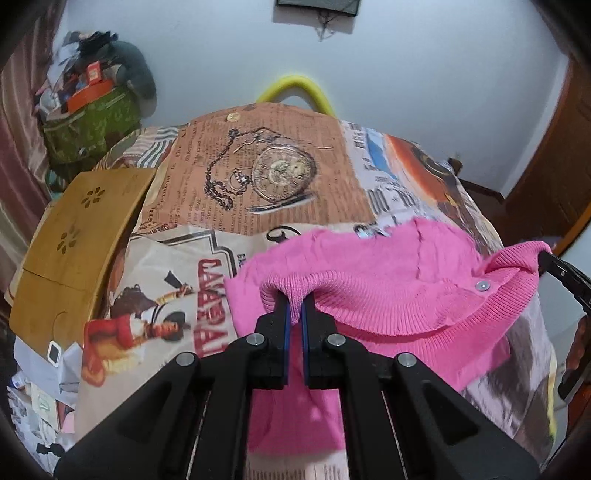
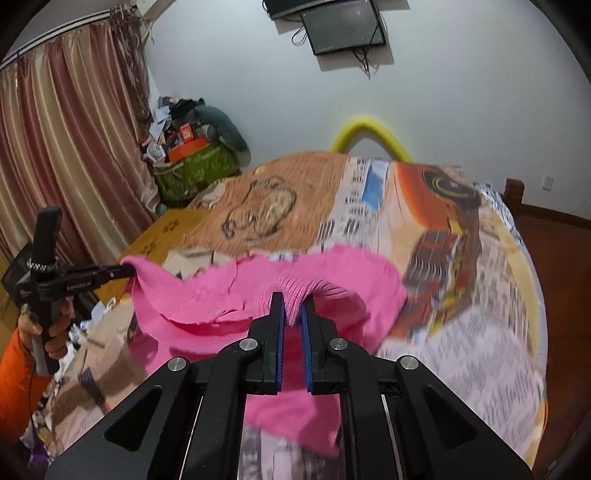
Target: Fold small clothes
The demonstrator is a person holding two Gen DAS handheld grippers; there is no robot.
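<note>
the knit garment (image 1: 388, 280) lies on the near part of the bed (image 1: 280, 177), its ribbed edge lifted between the left tool (image 1: 294, 306) and the right tool (image 2: 292, 306). a wooden board (image 1: 77, 243) sits left of the bed, a heaped bag (image 2: 195, 166) behind it by the curtain (image 2: 66, 129), a screen (image 2: 343, 29) on the wall behind

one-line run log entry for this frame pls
phase: lift for fold | left gripper: shut on pink sweater ribbed hem | right gripper: shut on hem | surface: printed bedsheet
</note>
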